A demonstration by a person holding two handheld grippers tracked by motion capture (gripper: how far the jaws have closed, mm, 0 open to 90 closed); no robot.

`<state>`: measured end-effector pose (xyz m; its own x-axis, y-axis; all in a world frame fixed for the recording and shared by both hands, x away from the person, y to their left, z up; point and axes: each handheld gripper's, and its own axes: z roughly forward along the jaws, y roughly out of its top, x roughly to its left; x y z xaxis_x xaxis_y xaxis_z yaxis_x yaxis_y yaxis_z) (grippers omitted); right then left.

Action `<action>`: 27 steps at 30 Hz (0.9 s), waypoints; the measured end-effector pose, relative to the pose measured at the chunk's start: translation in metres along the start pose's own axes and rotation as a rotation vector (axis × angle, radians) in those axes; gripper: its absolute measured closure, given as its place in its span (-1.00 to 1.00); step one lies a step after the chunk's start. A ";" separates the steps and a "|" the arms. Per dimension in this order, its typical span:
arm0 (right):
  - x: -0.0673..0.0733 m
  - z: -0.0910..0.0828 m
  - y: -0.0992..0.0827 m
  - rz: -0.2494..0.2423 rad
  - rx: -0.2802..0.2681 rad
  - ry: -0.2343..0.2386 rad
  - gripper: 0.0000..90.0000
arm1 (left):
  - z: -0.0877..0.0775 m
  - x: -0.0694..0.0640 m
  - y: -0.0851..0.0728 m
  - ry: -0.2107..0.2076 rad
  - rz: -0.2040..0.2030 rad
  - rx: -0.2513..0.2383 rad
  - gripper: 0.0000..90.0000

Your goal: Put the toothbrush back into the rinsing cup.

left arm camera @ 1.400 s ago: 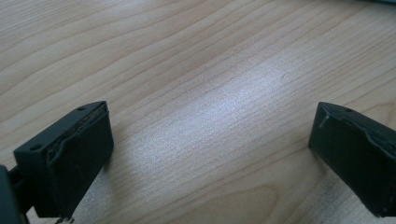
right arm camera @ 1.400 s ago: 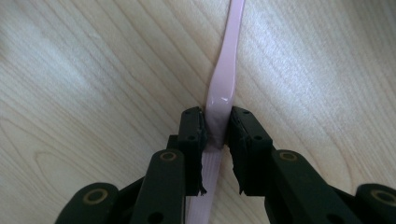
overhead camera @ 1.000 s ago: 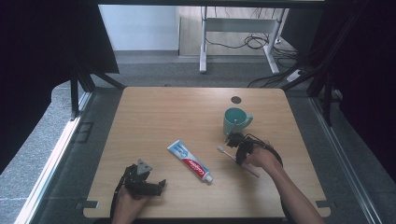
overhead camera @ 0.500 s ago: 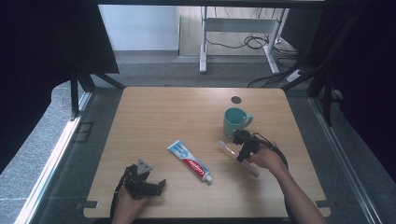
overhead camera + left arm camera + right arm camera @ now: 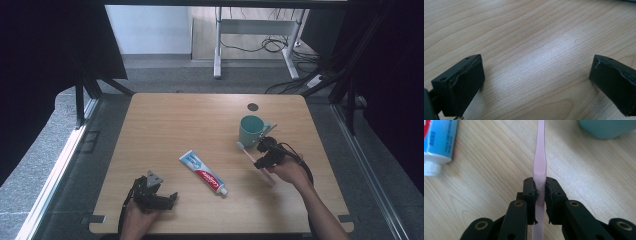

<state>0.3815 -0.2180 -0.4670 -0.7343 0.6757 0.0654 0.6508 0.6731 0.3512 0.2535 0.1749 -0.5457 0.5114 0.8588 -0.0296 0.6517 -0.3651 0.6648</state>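
Gripping a pink toothbrush (image 5: 539, 157) by its handle, the right tool (image 5: 539, 185) has its two black jaws closed tight on either side of the shaft; in the right gripper view the handle runs from the bottom centre of the frame straight up past the top edge, so the bristle end is out of that picture. In the high view the right tool (image 5: 264, 156) sits right of centre with the toothbrush (image 5: 246, 151) slanting from lower right to upper left, its head close to the teal mug (image 5: 250, 131) that stands just above it. The right hand (image 5: 289, 170) holding that tool comes in from the lower right of the frame.

A blue, white and red toothpaste tube (image 5: 204, 172) lies flat on the wooden desk (image 5: 175, 120) near the middle, cap toward the lower right, well apart from the mug. The same tube (image 5: 436, 142) fills the upper left corner of the right gripper view, and the mug (image 5: 606, 128) shows blurred at the upper right.

The left tool (image 5: 159, 196) rests at the lower left of the high view. In the left gripper view its jaws stand wide apart over bare wood with nothing between them (image 5: 539, 82).
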 end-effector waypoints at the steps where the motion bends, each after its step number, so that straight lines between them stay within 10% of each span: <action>1: 0.000 -0.001 -0.001 0.002 -0.012 -0.002 0.75 | 0.000 0.000 0.000 -0.001 0.000 0.000 -1.00; 27: -0.010 -0.039 -0.014 0.063 -0.326 -0.034 0.75 | 0.000 0.000 0.000 0.000 0.000 0.000 -1.00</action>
<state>0.3724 -0.2458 -0.4362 -0.6844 0.7261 0.0671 0.5944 0.5022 0.6281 0.2535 0.1749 -0.5456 0.5117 0.8587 -0.0292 0.6516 -0.3656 0.6647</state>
